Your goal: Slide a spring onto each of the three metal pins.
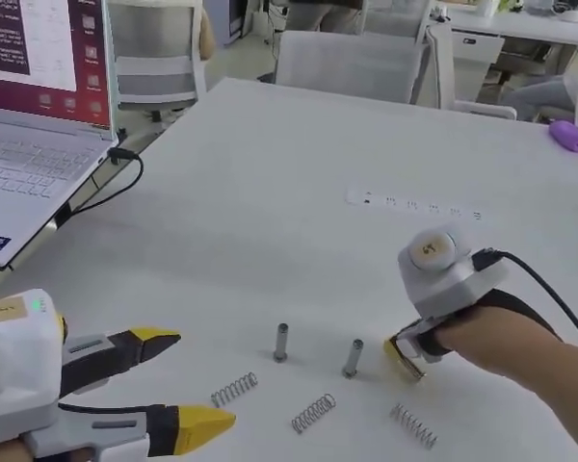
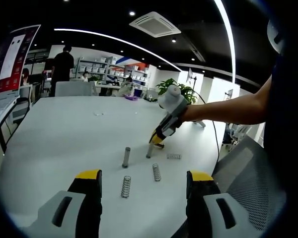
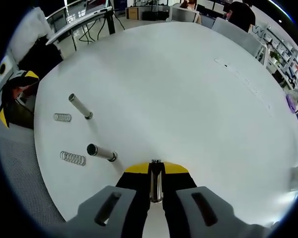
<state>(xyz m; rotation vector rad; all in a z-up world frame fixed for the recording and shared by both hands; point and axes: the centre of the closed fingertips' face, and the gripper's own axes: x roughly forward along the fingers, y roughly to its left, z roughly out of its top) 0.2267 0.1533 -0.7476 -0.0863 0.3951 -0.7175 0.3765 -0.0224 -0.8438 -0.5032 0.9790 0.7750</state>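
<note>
Your right tongs [image 3: 156, 169] are clenched on the third pin [image 3: 156, 187], apparently to stand it at three o'clock of the two upright pins [image 1: 281, 342] on the worktop [image 1: 299, 173]. Your left tongs [image 1: 200, 377] hang released. The three springs [image 1: 313, 412] lie at six o'clock of the pins, none threaded yet. Next, set the held pin down upright.

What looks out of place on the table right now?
Nothing spilled or damaged. Two pins stand upright, three springs lie loose beside them, none fitted. The third pin sits clamped in the right tool, not standing.
</note>
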